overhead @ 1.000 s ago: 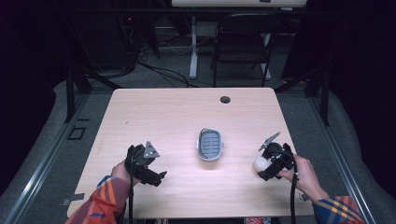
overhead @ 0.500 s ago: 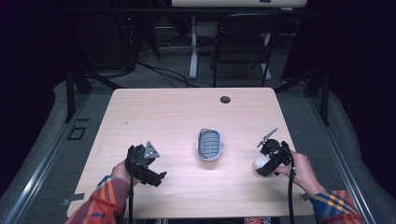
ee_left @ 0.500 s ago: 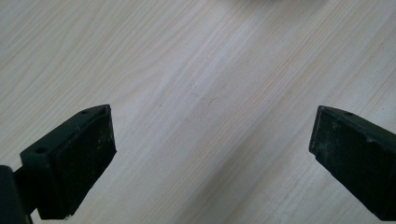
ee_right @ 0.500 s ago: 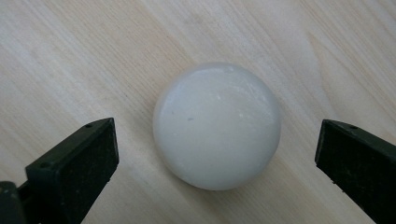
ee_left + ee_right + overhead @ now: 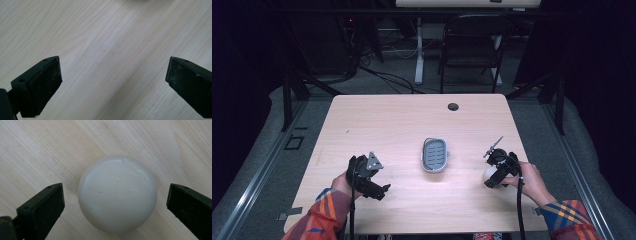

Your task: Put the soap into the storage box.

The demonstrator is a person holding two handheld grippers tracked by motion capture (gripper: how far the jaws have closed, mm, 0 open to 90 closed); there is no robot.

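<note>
Dark surroundings frame a pale wooden table [image 5: 377, 120] with a chair and cables behind it on the floor. From the high view, a grey soap dish [image 5: 434, 154] sits near the middle of the table, and a small dark hole [image 5: 453, 106] marks the far edge. The left gripper [image 5: 379, 189] rests low at the near left, well apart from the dish, exactly where it was a second ago. The right gripper [image 5: 490, 176] at the near right has shifted: earlier it stood a little farther up the table, and now it has sunk closer to the white ball [image 5: 488, 173], which peeks out just beside its jaws, right of the dish. In the left gripper view, the left gripper [image 5: 112, 82] stands spread wide over bare wood, with nothing between the jaws. In the right gripper view, the right gripper [image 5: 113, 205] straddles the ball [image 5: 117, 193], which lies on the table between the jaws; a strip of wood shows on each side, so the pads do not yet press on it. The jaws have just been closing a little around the ball. My reading is that the grasp is beginning: the approach looks finished, the ball sits centred, and what is left is to close fully before lifting, likely toward the dish.
</note>
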